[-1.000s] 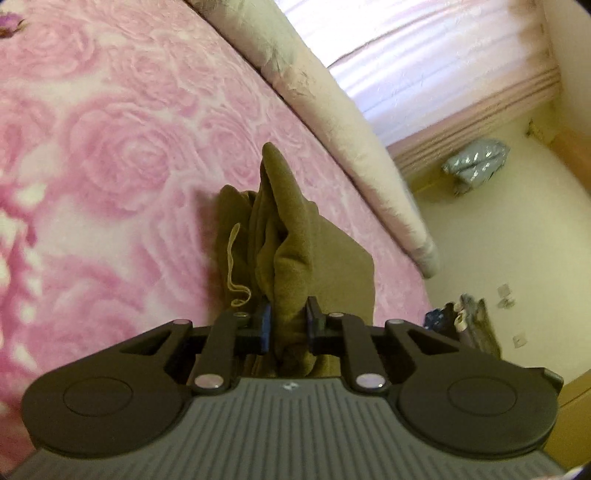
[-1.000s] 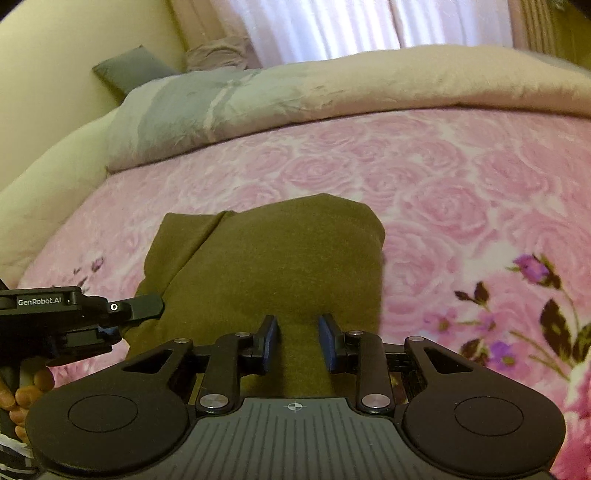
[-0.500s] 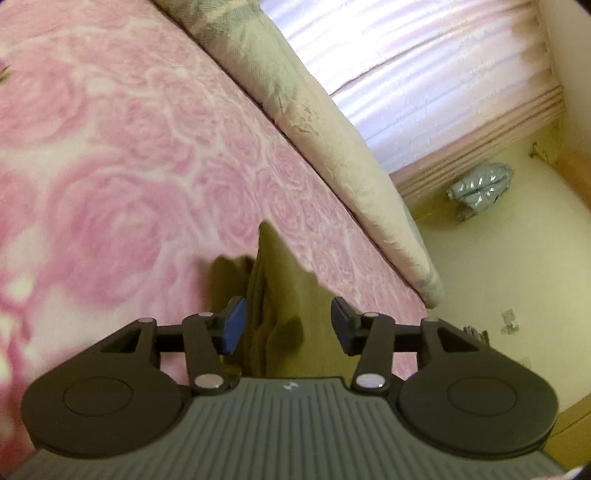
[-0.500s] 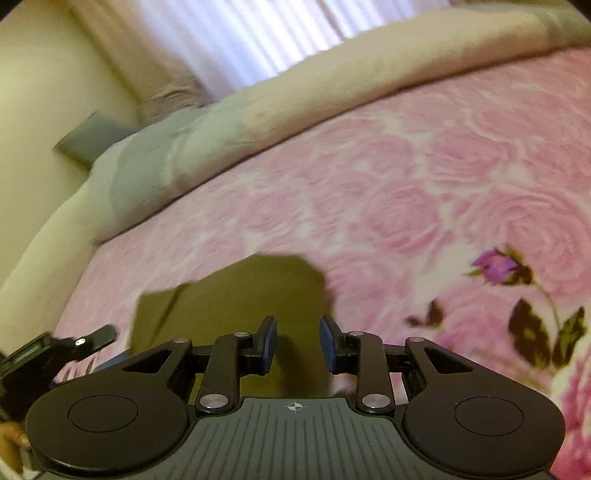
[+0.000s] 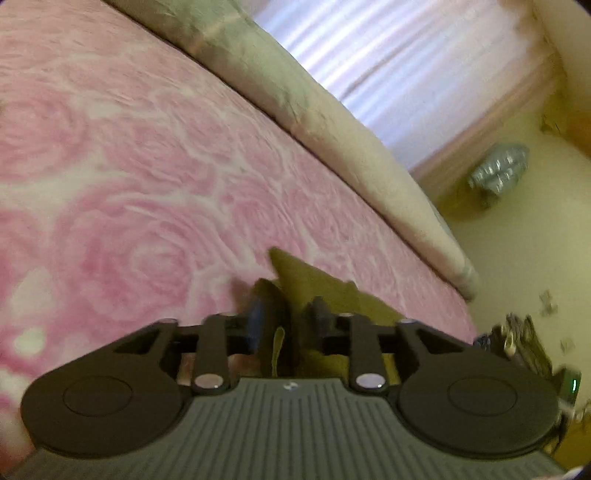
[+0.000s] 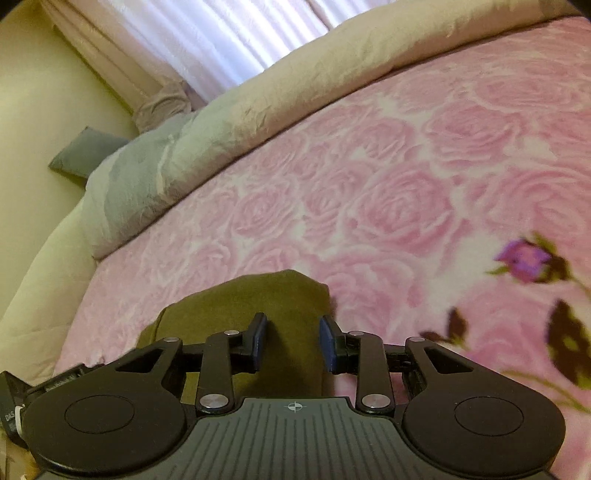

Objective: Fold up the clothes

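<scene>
Though blurred, both tools (image 5: 286, 325) (image 6: 293, 341) straddle the half-hidden garment (image 6: 258, 299).

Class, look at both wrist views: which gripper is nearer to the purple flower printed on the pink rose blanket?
Right. The right gripper hovers open over the olive-green folded garment, with the purple flower just off to its right. The left gripper is at the garment's far side; no flower shows there.

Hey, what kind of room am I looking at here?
Most likely a bedroom: a bed covered by a pink rose-print blanket, a rumpled beige duvet bunched along its far edge, and sheer window curtains behind. An olive garment lies on the blanket.
</scene>
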A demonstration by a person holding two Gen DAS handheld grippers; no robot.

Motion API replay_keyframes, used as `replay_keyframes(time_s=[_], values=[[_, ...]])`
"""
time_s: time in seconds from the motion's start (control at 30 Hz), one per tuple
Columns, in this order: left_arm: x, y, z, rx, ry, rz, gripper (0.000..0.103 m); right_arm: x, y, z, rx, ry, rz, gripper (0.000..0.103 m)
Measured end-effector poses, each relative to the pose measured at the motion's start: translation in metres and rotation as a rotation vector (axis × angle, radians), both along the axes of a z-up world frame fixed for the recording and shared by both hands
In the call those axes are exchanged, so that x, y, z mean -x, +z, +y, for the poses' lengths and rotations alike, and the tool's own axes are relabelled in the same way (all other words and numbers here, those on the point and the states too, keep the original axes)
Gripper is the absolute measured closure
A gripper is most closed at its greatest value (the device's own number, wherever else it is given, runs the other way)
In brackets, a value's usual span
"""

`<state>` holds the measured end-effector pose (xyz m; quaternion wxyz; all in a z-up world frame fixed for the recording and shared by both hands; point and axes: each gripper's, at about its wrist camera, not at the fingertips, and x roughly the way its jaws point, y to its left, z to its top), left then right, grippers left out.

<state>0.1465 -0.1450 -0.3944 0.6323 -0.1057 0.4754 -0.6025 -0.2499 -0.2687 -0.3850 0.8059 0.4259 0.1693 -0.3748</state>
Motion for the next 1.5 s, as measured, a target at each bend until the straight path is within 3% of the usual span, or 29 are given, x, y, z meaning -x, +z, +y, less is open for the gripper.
replay_keyframes(time_s=[0.07,0.1,0.13,0.17,0.37,0.43,0.47,0.57,0.67,0.73,0.8,0.93,1.07,1.17,1.33,1.37,1.5], values=[[-0.001,0.006,0.022,0.026,0.006,0.075,0.078,0.011,0.006,0.018,0.021,0.003,0.001,0.071],[0.0,0.009,0.033,0.035,-0.005,0.103,0.077,0.016,0.008,0.029,0.027,0.007,-0.001,0.06],[0.005,0.011,0.045,0.039,-0.03,0.111,0.076,0.022,0.009,0.041,0.034,0.012,-0.003,0.042],[0.011,0.014,0.057,0.043,-0.059,0.112,0.073,0.027,0.011,0.053,0.04,0.015,-0.009,0.038],[0.05,0.008,0.094,0.008,-0.19,0.079,0.074,0.033,0.003,0.099,-0.02,0.06,-0.011,0.038],[0.055,0.001,0.096,-0.009,-0.187,0.082,0.096,0.029,-0.002,0.104,-0.04,0.07,0.004,0.038],[0.056,-0.001,0.098,-0.012,-0.184,0.081,0.101,0.027,-0.005,0.105,-0.045,0.07,0.018,0.038],[0.058,0.001,0.117,0.104,-0.2,0.1,0.101,0.019,-0.01,0.107,-0.045,0.072,0.074,0.041],[0.06,-0.007,0.12,0.018,-0.2,0.019,0.1,0.015,-0.007,0.112,0.001,0.086,0.125,0.041],[0.055,-0.013,0.118,-0.027,-0.192,0.041,0.1,0.013,-0.003,0.117,0.044,0.089,0.16,0.041],[0.045,-0.008,0.122,0.003,-0.168,0.107,0.09,0.01,0.001,0.123,0.087,0.093,0.195,0.041],[0.038,0.001,0.126,0.02,-0.162,0.098,0.085,0.006,0.009,0.133,0.167,0.102,0.262,0.041],[0.038,0.0,0.12,0.038,-0.163,0.148,0.084,-0.003,-0.006,0.127,0.095,0.115,0.263,0.041],[0.029,-0.004,0.104,0.042,-0.116,0.216,0.075,-0.004,-0.01,0.128,0.065,0.112,0.24,0.041],[0.017,-0.019,0.075,0.052,-0.094,0.367,0.08,-0.002,-0.008,0.127,0.056,0.111,0.237,0.041],[0.016,-0.021,0.071,0.06,-0.098,0.386,0.097,-0.002,-0.008,0.126,0.056,0.113,0.239,0.041],[0.006,-0.02,0.067,0.052,-0.116,0.267,0.101,-0.003,-0.009,0.124,0.053,0.12,0.245,0.041]])
